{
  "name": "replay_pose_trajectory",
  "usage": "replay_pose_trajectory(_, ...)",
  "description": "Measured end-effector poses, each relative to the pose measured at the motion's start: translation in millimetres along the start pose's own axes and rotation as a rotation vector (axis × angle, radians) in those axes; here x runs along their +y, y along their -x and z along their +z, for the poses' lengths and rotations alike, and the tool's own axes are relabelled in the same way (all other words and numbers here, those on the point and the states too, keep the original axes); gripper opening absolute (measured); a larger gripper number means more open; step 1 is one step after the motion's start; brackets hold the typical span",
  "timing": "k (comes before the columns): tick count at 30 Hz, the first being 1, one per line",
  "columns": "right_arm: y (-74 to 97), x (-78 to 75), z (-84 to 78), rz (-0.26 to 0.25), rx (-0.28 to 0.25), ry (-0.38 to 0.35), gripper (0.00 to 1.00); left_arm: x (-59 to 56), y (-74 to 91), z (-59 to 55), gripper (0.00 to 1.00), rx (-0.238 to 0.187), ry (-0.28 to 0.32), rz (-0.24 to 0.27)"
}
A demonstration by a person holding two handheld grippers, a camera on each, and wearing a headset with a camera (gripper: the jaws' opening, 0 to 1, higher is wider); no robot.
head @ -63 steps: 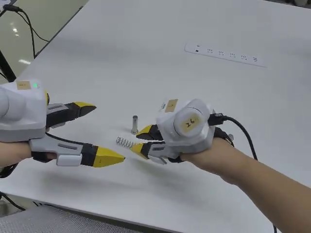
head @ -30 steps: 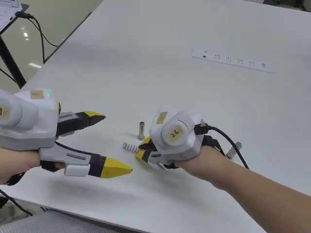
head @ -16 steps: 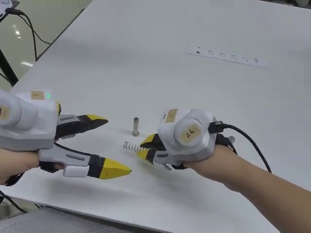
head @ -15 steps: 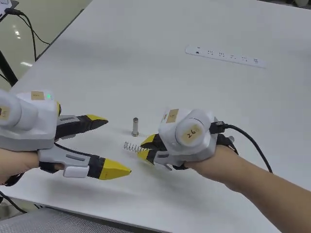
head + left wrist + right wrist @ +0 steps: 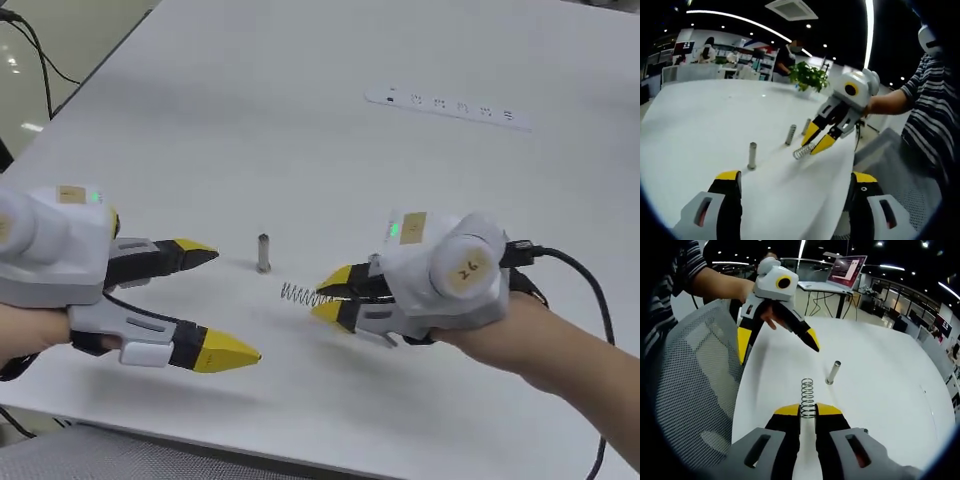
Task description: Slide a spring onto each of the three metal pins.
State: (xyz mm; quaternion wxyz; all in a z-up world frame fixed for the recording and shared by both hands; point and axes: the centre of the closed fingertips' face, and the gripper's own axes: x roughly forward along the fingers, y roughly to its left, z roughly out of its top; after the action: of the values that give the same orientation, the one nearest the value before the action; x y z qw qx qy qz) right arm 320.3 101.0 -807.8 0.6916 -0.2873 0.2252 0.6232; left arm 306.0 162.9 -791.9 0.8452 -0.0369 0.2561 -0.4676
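Observation:
My right gripper [image 5: 330,293] is shut on one end of a small coil spring [image 5: 298,294], which sticks out leftward low over the white table [image 5: 300,120]. In the right gripper view the spring [image 5: 807,394] points ahead from between the yellow fingertips. A short metal pin [image 5: 263,252] stands upright just left of the spring's free end; it is also in the right gripper view as the pin [image 5: 833,372]. The left gripper view has three upright pins [image 5: 752,155] [image 5: 790,134] [image 5: 806,126]. My left gripper [image 5: 212,300] hovers open at the front left, holding nothing.
A white power strip [image 5: 445,105] lies at the back right of the table. The table's front edge runs just below both hands. A grey mesh chair [image 5: 690,390] sits beside the table edge. A black cable [image 5: 575,275] trails from the right gripper.
My right gripper has closed on the spring and drawn it rightward, from left of the pin to its right. The left gripper stays open in about the same place.

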Motion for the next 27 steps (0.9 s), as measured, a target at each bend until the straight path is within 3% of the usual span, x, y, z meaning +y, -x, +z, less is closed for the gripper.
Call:
replay_pose_trajectory(6, 12.1, 0.7, -13.4, -0.001, 0.021, 0.026, 0.07, -5.8, -7.9, 3.4, 0.77, 0.005, 0.008, -0.044)
replay_pose_trajectory(8, 15.4, 0.1, -17.6, -0.006, 0.042, 0.064, 0.07, -20.0, -13.4, -1.0, 0.75, 0.037, 0.024, -0.12)
replay_pose_trajectory(9, 16.9, 0.5, -19.2, -0.004, 0.049, 0.078, 0.07, -24.7, -16.7, -3.9, 0.74, 0.063, 0.001, -0.141)
replay_pose_trajectory(14, 21.6, 2.0, -18.5, -0.001, 0.033, 0.078, 0.07, -30.1, -28.9, -2.3, 0.64, 0.079, -0.044, -0.157)
replay_pose_trajectory(19, 22.1, 3.0, -23.2, 0.002, 0.054, 0.105, 0.07, -29.7, -39.8, 11.9, 0.56, 0.05, -0.089, -0.159)
replay_pose_trajectory(23, 24.0, 3.4, -20.8, 0.003, 0.042, 0.097, 0.07, -31.3, -45.6, 15.8, 0.5, 0.055, -0.115, -0.173)
replay_pose_trajectory(27, 24.3, 8.5, -17.8, 0.018, 0.033, 0.111, 0.07, -31.0, -51.4, 21.4, 0.47, 0.029, -0.113, -0.173)
